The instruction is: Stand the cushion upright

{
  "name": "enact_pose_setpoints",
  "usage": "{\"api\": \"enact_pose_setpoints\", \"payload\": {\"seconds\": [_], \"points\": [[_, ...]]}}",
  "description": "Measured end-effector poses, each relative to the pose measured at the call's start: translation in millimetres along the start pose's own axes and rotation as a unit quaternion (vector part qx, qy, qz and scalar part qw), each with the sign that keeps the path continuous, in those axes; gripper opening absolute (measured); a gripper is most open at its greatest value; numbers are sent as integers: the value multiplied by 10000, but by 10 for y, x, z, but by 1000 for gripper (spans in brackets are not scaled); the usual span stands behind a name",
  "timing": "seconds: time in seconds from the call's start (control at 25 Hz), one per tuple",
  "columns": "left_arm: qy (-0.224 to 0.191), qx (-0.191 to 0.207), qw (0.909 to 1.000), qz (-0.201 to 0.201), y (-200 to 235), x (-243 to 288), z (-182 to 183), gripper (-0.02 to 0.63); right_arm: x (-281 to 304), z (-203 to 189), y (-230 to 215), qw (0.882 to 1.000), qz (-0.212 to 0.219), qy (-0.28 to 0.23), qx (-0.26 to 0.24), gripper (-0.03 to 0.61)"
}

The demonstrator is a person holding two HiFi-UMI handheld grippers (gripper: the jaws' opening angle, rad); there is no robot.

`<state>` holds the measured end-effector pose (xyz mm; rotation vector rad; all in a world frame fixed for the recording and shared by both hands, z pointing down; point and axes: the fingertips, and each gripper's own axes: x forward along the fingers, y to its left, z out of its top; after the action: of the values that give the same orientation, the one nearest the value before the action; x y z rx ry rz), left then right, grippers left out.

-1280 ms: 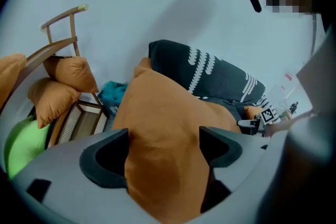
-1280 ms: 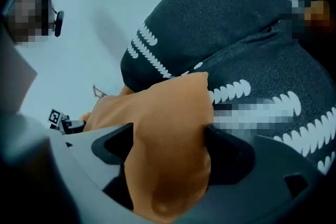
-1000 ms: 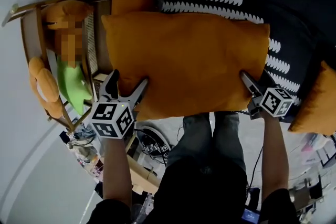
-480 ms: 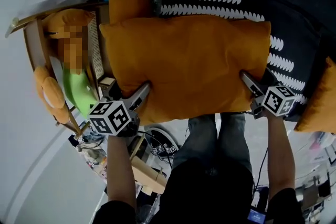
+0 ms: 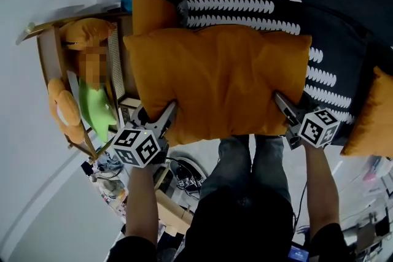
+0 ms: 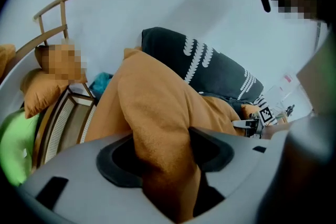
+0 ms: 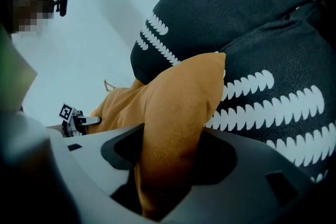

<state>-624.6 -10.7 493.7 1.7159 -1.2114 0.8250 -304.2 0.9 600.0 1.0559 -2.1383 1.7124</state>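
Observation:
A big orange cushion lies flat on a black sofa with its near edge toward me. My left gripper has the near-left corner between its jaws, which are closing and pinch the fabric into a fold. My right gripper has the near-right corner, its jaws closing too, with the orange fabric squeezed between them. In the left gripper view the pinch sits at that gripper. The right gripper view shows the same at that gripper. The cushion is creased across its middle.
Black cushions with white leaf print lie behind and to the right. A second orange cushion stands at the back left, another at the right edge. A wooden chair with plush toys stands left. Cables and clutter cover the floor.
Both grippers have closed onto the cushion's near corners and drawn slightly inward. The cushion now looks narrower and wrinkled, its near edge raised a little.

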Motion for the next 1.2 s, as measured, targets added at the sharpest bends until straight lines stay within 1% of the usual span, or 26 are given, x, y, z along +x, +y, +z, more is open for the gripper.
{"api": "enact_pose_setpoints", "payload": {"seconds": [0.12,0.24,0.32,0.44,0.6,0.72,0.8,1.0,1.08,1.2], "points": [[-435,195,9988,-123,-195,-135,192,282,-223,236,106,9988,-25,-367,-310,279],[-1055,405,9932,-272,-381,-243,521,288,-469,641,233,9938,-6,-849,-719,282],[-1411,541,9877,-391,-482,-256,744,295,-621,922,305,9876,-57,-1183,-1027,285],[-1718,685,9811,-575,-657,-287,1007,299,-886,1212,401,9783,-250,-1568,-1335,290],[-2186,834,9681,-898,-875,-61,1471,308,-1144,1735,360,9594,-598,-2106,-1781,298],[-2366,1092,9605,-982,-976,81,1797,314,-1190,2002,331,9505,-785,-2352,-1873,299],[-2464,1124,9572,-1025,-1035,118,1966,318,-1230,2136,356,9447,-897,-2484,-1943,299],[-2765,1112,9465,-1236,-1026,198,2268,327,-1338,2469,486,9180,-1092,-2946,-2421,304],[-2724,1084,9484,-1209,-951,352,2286,329,-1240,2533,395,9139,-1200,-2946,-2520,310],[-2486,998,9576,-1057,-815,670,2227,351,-1086,2573,219,9099,-1476,-2855,-2622,327]]}}
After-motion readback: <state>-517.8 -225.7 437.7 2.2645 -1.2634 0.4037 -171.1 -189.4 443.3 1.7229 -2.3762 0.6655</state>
